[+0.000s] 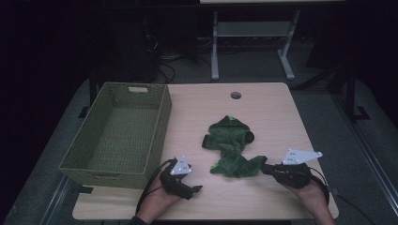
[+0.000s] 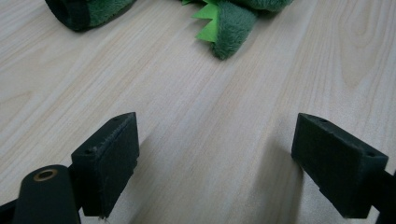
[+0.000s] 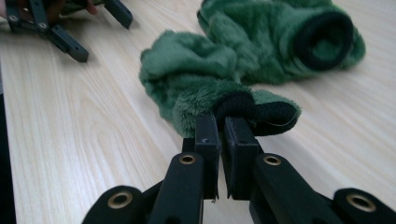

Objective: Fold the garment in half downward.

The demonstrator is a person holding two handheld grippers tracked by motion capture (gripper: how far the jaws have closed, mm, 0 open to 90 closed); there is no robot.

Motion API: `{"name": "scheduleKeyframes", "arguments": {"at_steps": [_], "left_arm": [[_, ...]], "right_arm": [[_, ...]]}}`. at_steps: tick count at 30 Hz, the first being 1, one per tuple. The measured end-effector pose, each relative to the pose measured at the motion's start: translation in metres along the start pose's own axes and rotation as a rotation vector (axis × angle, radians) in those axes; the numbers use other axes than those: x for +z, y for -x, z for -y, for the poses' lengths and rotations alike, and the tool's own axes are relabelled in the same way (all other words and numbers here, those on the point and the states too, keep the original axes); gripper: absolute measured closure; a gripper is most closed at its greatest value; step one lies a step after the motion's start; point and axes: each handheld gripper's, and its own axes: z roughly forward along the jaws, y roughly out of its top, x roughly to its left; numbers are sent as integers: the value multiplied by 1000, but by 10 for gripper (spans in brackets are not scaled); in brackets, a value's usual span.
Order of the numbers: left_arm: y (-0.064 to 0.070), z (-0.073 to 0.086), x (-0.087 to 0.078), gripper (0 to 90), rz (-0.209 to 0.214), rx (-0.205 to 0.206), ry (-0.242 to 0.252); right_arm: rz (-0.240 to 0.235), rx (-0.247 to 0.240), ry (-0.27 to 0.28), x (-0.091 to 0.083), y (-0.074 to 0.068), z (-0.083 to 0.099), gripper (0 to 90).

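Right hand-held gripper [image 3: 222, 126] is sitting at the near right of the light wood-grain counter [image 1: 277, 117], jaws nearly closed and pinching the black ribbed cuff [image 3: 261, 112] of the crumpled green plush garment [image 1: 231, 146]. The garment is lying mid-counter, spreading from the centre toward the near right, with a bright green patch at its far end and a second black-rimmed opening [image 3: 324, 39] farther off. Left hand-held gripper [image 1: 196, 189] is resting near the left-centre front edge, jaws spread wide and gripping nothing, bare wood showing between them; the garment's bright green zigzag trim [image 2: 208, 23] is lying just beyond it, not touching. Olive-green woven rectangular basket [image 1: 155, 136] is sitting on the counter's left side, overhanging the left edge.
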Motion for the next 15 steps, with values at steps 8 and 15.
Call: {"name": "scheduleKeyframes", "arguments": {"at_steps": [8,15], "left_arm": [[0,0,0,144,0,0,1],[0,0,0,144,0,-2,2]], "right_arm": [[-32,-52,22,7,-6,-16,851],[-69,-85,25,23,-10,-32,845]]}}
